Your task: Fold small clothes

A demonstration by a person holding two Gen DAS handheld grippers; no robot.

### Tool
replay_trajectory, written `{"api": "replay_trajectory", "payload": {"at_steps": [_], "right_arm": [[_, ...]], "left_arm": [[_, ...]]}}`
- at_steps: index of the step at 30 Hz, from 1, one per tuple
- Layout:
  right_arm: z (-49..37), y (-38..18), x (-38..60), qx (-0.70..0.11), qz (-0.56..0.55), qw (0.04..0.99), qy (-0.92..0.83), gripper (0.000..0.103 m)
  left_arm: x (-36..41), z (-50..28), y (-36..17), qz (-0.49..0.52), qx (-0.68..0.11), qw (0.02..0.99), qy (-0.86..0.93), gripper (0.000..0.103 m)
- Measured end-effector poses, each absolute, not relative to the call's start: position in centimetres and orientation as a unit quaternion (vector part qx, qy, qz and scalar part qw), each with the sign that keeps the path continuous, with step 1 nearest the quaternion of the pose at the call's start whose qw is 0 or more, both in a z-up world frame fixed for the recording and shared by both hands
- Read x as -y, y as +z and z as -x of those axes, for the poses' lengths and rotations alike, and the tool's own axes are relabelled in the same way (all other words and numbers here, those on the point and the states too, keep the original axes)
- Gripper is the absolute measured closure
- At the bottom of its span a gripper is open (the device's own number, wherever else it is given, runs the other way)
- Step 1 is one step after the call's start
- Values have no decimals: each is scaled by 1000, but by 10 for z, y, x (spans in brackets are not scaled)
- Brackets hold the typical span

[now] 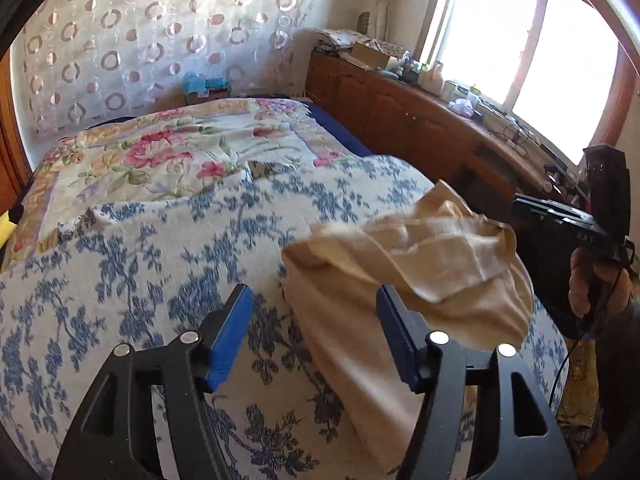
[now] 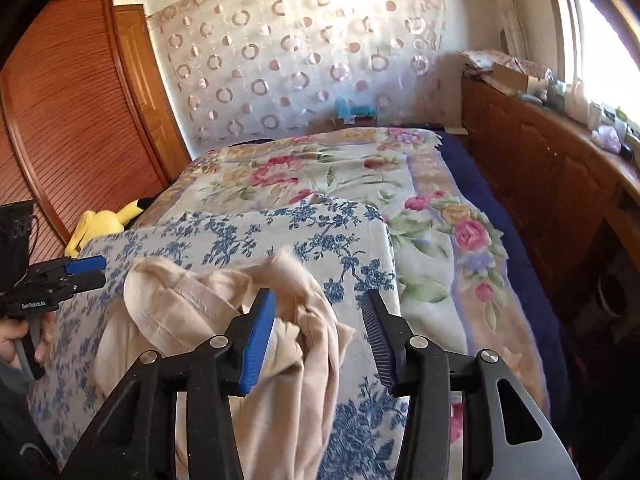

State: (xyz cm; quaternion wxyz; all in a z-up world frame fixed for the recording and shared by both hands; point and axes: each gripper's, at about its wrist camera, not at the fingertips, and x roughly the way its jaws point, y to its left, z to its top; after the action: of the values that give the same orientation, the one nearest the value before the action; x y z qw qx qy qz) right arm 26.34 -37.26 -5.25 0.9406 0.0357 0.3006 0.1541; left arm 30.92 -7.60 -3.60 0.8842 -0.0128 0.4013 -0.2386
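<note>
The garment point(image 1: 404, 276), a cream piece of cloth, lies crumpled and unfolded on the blue-flowered cloth point(image 1: 140, 272) that covers the near part of the bed point(image 2: 500, 184); its folds bunch up in a loose heap, with one long part trailing toward the near edge; in the right wrist view the same garment point(image 2: 192, 308) sits left of centre on the blue-flowered cloth point(image 2: 352, 240).

The left gripper point(image 1: 314, 312) hangs just above the cloth at the garment's left edge, its jaws spread wide and holding nothing; the right finger stands over the cream fabric, the left one over the blue print; whether either touches the fabric cannot be told.

The right gripper point(image 2: 318, 320) is likewise above the garment's right side, jaws spread and empty; seen from the left wrist, the right gripper point(image 1: 560, 216) is held in a hand point(image 1: 588, 284) beside the bed's right edge.

Beyond the blue print lies a rose-patterned blanket point(image 1: 168, 152); a yellow plush point(image 2: 100, 224) rests at the bed's left side by a wooden louvred door point(image 2: 76, 112); a low wooden cabinet point(image 1: 400, 116) under the window point(image 1: 532, 40) carries clutter; a curtain with circles point(image 2: 296, 60) hangs behind the bed.
</note>
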Motion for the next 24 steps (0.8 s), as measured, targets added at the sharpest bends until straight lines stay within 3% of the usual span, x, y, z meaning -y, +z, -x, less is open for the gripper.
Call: {"api": "replay_trajectory", "payload": {"at_steps": [2, 10, 15, 16, 18, 24], "right_arm": [[-254, -61, 365, -315, -14, 931, 183, 51], [-275, -84, 330, -354, 100, 901, 230, 51], [-316, -77, 325, -326, 102, 911, 229, 52], [-323, -75, 327, -320, 99, 917, 219, 57], [-339, -75, 341, -317, 71, 933, 157, 59], [-335, -65, 368, -300, 24, 947, 116, 59]], "left_arm": [[81, -304, -43, 0, -412, 877, -247, 37], [108, -320, -59, -36, -433, 860, -270, 37], [120, -360, -59, -41, -423, 869, -252, 37], [119, -368, -58, -43, -417, 877, -234, 37], [112, -384, -56, -27, -405, 892, -201, 37], [85, -400, -58, 7, -406, 902, -143, 37]]}}
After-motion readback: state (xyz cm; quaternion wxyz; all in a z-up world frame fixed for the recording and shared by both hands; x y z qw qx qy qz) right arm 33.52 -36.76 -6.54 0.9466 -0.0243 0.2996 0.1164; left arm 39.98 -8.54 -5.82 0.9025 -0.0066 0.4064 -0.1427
